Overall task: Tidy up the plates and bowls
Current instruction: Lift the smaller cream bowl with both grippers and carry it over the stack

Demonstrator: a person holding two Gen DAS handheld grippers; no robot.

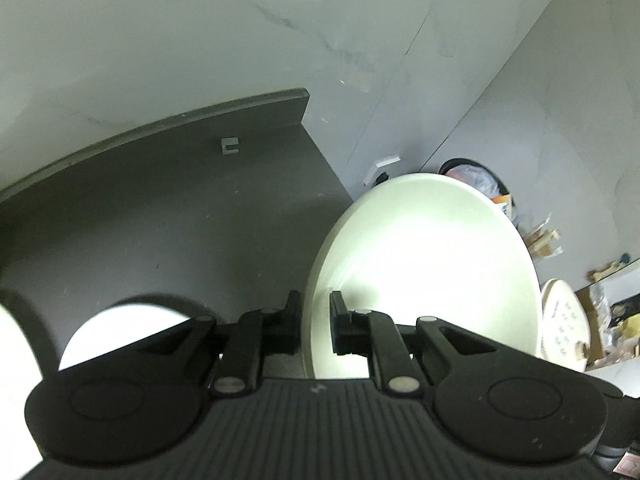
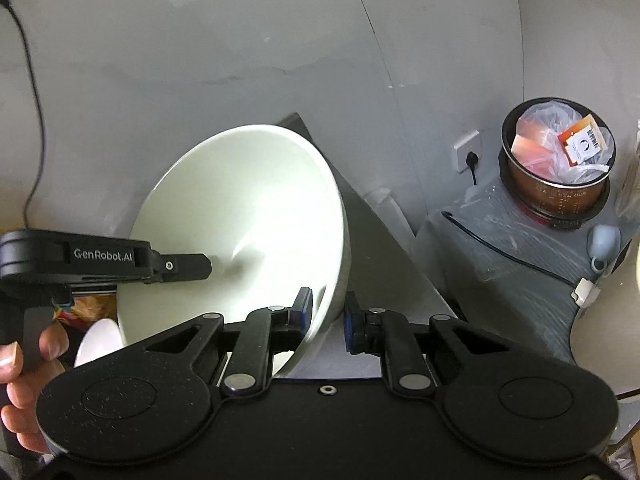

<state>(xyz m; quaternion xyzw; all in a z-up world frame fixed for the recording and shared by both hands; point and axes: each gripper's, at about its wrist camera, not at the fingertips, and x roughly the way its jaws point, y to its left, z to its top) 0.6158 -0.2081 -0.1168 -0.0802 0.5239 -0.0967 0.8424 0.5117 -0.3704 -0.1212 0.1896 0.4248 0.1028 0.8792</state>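
Bowl [image 2: 240, 224]: large, white, tilted, centre of the right wrist view; lifted above the dark counter [image 1: 160, 220].
Left gripper [image 1: 315, 322]: clamped on the bowl rim, lower centre of the left view; seen also from the side at left in the right view.
Right gripper [image 2: 328, 316]: clamped on the opposite rim, one pad inside the wall, one outside, lower centre.
Hand [image 2: 28, 364]: wrapped on the left gripper's handle, lower left of the right view.
Other dishes: white pieces on the counter, lower left of the left view; overexposed, kind not clear.
Step, as judged: two-handed carry toward a stack.
Doing it well: keep both ends level, move together, hold the squeeze steady, no twisting against each other, set down gently before release.
Risk: glazed rim may slip from the pads.
Writing: "GenRobot.AI" on the left gripper body.
Bin [image 2: 556, 164]: upper right; orange packet with print too small to read.
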